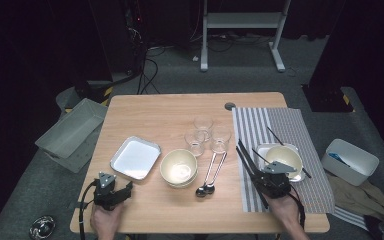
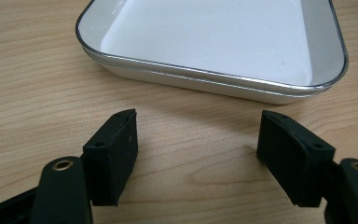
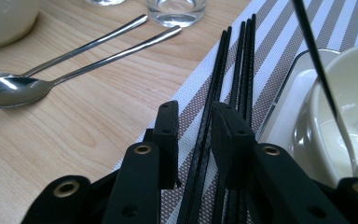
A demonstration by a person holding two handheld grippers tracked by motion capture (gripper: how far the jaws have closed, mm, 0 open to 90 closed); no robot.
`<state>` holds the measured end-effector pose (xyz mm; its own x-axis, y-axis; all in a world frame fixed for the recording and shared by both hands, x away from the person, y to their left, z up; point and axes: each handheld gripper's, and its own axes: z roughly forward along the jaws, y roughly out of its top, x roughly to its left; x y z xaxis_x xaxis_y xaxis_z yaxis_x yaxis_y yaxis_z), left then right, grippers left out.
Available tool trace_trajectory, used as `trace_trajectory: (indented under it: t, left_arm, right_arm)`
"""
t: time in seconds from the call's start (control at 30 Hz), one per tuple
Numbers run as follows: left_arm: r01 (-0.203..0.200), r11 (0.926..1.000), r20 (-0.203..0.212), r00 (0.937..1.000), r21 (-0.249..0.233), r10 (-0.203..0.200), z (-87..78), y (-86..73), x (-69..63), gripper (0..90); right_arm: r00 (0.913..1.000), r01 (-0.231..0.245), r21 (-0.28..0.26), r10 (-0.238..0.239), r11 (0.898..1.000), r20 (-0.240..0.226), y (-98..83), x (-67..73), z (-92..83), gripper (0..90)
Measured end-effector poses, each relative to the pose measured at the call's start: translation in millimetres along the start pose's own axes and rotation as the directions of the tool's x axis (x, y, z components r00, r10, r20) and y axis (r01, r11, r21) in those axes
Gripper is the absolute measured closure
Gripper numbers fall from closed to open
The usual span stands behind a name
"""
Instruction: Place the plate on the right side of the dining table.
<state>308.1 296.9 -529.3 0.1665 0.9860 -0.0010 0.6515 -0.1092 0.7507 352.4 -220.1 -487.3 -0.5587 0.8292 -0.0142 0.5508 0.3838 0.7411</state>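
Chopsticks, black and slim, lie on the striped placemat at the right of the desk. Their long axis runs away from the person, tips leaning slightly left in the high view, handle ends nearest the right hand-held gripper. That gripper's jaws stand narrowly apart with one or two of the sticks between them; whether the pads already press on them cannot be told. Just right of the sticks sits a cream bowl in a shallow tray, a dark stick leaning in it. Two spoons lie on the bare wood to the left, handles pointing away.

The left hand-held gripper has its jaws spread wide over bare wood, just short of a white rectangular tray. No brand, label or lettering can be read on anything.
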Motion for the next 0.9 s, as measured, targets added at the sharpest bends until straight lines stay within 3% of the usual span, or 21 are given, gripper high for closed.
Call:
trace_trajectory:
  t: [0.9]
  left_arm:
    - [-0.003,1.0000,-0.001,1.0000,0.001,0.003,-0.1,0.0,-0.4,29.2]
  right_arm:
    - [0.9992,-0.024,0.103,0.021,0.994,0.033,4.8,-0.8,29.7,76.8]
